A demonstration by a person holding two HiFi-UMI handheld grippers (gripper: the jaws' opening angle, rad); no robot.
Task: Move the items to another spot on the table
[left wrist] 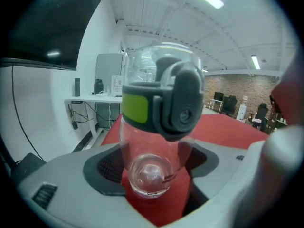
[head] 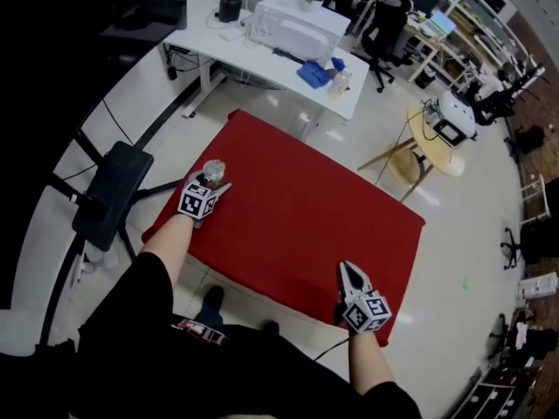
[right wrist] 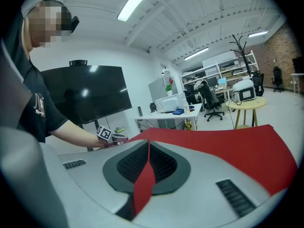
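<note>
A clear plastic bottle (head: 213, 171) with a grey and green flip lid stands near the left far edge of the red table (head: 306, 208). My left gripper (head: 211, 180) reaches it from the near side. In the left gripper view the bottle (left wrist: 159, 122) fills the gap and both dark pads (left wrist: 105, 167) sit against its sides, so the left gripper (left wrist: 152, 177) is shut on it. My right gripper (head: 348, 271) rests at the table's near right edge, shut with nothing in it; in its own view the right gripper (right wrist: 147, 148) shows only a thin red slit.
A black stool (head: 113, 190) stands just left of the table. A white desk (head: 271, 51) with a box and small items is beyond it. A round wooden side table (head: 432, 138) sits to the far right, with office chairs (head: 384, 24) behind.
</note>
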